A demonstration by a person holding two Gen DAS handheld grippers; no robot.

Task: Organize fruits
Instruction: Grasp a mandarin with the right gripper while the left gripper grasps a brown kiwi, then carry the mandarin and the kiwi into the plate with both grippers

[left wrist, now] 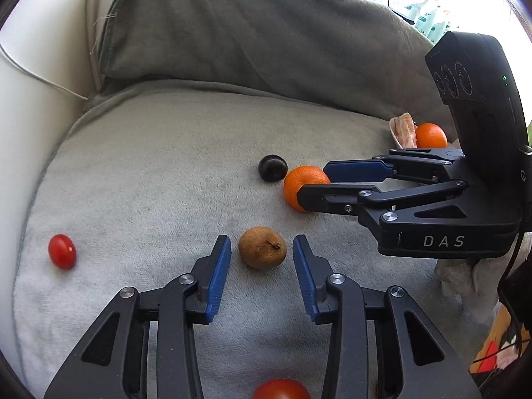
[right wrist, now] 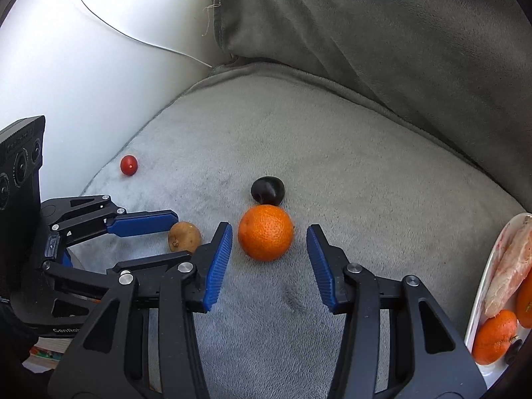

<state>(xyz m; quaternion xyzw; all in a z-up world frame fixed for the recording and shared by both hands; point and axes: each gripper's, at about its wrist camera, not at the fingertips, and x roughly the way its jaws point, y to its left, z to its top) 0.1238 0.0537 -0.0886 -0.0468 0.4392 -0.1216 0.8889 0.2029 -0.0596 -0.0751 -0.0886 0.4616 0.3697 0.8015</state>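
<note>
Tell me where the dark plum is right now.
The dark plum lies on the grey cushion, touching the far side of the orange that sits between the open right claw's fingers.

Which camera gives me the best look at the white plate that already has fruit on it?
The right wrist view: the white oval plate sits at its right edge, holding mandarins and a peeled pinkish segment. The left wrist view shows only a sliver of the plate, mostly hidden behind the right gripper.
</note>
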